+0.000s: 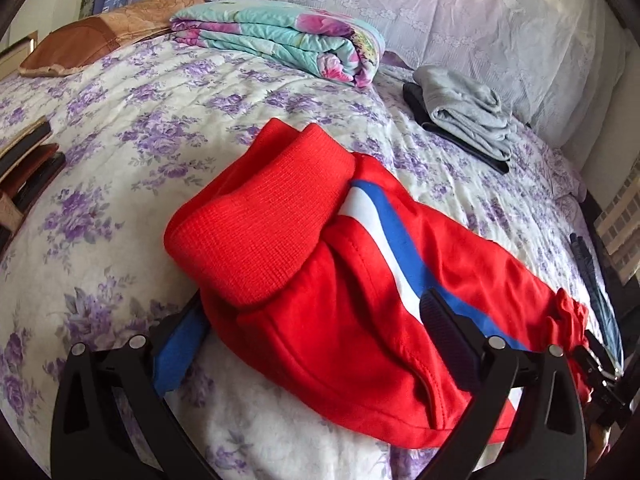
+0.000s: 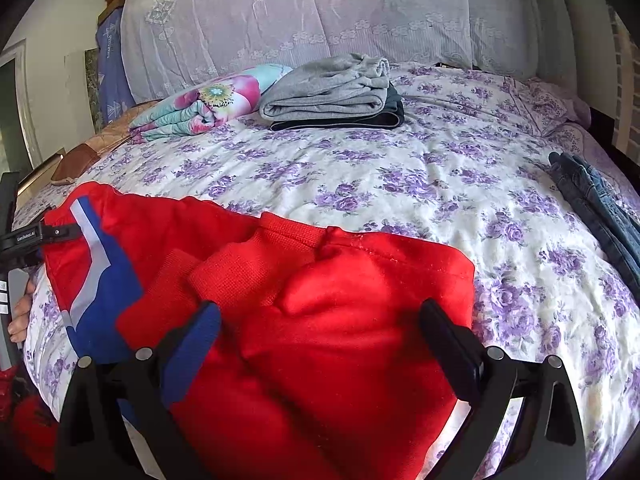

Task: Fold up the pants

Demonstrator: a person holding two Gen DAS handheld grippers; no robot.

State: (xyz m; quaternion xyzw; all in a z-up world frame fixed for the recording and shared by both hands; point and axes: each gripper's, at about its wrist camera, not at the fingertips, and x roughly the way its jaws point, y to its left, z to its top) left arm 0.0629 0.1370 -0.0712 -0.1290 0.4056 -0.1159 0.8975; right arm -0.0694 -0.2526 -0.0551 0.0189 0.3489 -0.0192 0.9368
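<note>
Red pants [image 1: 360, 300] with a blue and white side stripe [image 1: 384, 232] lie folded on the flowered bedspread [image 1: 160, 128], a ribbed cuff [image 1: 272, 220] turned over on top. My left gripper [image 1: 316, 300] stands wide open at the near edge; its left finger's tip is hidden under the cloth and its right finger rests on top. In the right wrist view the same pants [image 2: 360, 300] fill the foreground, and my right gripper [image 2: 320, 308] is wide open over them. The left gripper [image 2: 40, 236] touches the striped end, with a hand [image 2: 20, 312] behind it.
A folded flowered blanket [image 1: 280, 40] and a brown pillow [image 1: 88, 44] lie at the back left. Folded grey clothing on a black piece [image 2: 332, 92] sits further back. Blue jeans [image 2: 596, 208] lie at the bed's right edge. Books [image 1: 28, 160] are at the left.
</note>
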